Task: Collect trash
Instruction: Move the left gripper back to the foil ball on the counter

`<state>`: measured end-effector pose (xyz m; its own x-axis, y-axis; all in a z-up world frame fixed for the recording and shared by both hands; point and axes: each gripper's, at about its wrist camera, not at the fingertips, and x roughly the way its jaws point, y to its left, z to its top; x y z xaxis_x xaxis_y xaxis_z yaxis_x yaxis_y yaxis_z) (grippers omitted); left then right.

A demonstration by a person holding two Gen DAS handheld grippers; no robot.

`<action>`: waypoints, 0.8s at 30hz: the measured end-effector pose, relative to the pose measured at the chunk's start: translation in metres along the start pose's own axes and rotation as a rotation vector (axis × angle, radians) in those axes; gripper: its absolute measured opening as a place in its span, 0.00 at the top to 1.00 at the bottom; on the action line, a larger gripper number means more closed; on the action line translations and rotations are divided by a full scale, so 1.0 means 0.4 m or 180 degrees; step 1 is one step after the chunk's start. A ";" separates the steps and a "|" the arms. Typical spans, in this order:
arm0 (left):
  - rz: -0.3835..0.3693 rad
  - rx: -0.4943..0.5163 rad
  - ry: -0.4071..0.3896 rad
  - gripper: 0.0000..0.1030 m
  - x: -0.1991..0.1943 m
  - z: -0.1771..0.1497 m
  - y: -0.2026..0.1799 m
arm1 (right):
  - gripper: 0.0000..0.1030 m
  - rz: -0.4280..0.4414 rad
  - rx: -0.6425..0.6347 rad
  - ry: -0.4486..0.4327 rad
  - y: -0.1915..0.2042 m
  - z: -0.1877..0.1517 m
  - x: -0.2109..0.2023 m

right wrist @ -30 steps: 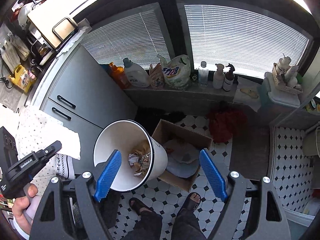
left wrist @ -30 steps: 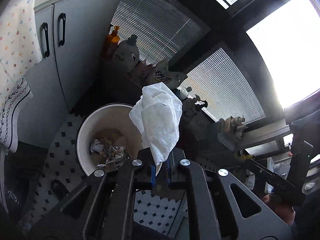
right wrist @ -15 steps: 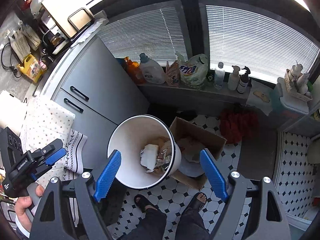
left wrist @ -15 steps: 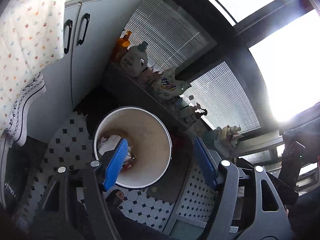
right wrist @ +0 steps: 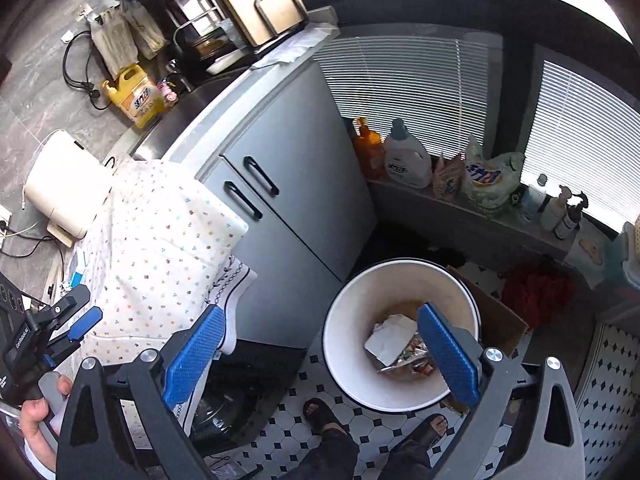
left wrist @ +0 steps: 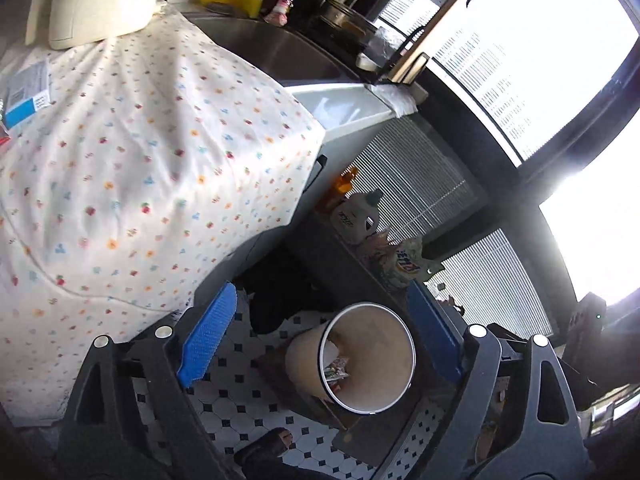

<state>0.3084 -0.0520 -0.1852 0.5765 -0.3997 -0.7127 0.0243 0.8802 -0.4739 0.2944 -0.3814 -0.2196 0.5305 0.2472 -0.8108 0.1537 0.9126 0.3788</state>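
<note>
**Both grippers empty over the bin, counter to our left**

Starting at the far left, we are seeing the cream appliance (right wrist: 66,184) on the counter, with the dotted cloth (right wrist: 160,236) draped beside it and a blue-and-white packet (left wrist: 26,96) lying on the cloth's far edge. Whether that packet is trash we are only guessing. Our left gripper (left wrist: 320,340) is opening its jaws with nothing between them; it is sitting nearer the cloth than the right one. Moving right, our right gripper (right wrist: 320,360) is also spreading its jaws, empty. Below and right of both, the white bin (right wrist: 400,336) is standing on the tiled floor, holding the white tissue (right wrist: 390,338) atop foil scraps. Any further pickup is lying up and left of the fingers, favouring our left hand.
</note>
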 end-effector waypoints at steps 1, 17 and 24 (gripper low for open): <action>0.0036 -0.0027 -0.0054 0.15 -0.020 0.011 0.021 | 0.08 0.0036 -0.0042 0.0001 0.033 0.007 0.008; 0.0539 -0.0655 -0.0738 0.15 -0.273 0.148 0.464 | 0.08 0.0465 -0.0775 0.0032 0.539 0.035 0.140; 0.0633 -0.0817 -0.0847 0.16 -0.311 0.206 0.622 | 0.08 0.0539 -0.0842 0.0027 0.693 0.018 0.194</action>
<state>0.3099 0.2378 -0.1718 0.7412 -0.1187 -0.6607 -0.2935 0.8278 -0.4780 0.3840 -0.1116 -0.1743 0.5229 0.4048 -0.7502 -0.1593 0.9110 0.3805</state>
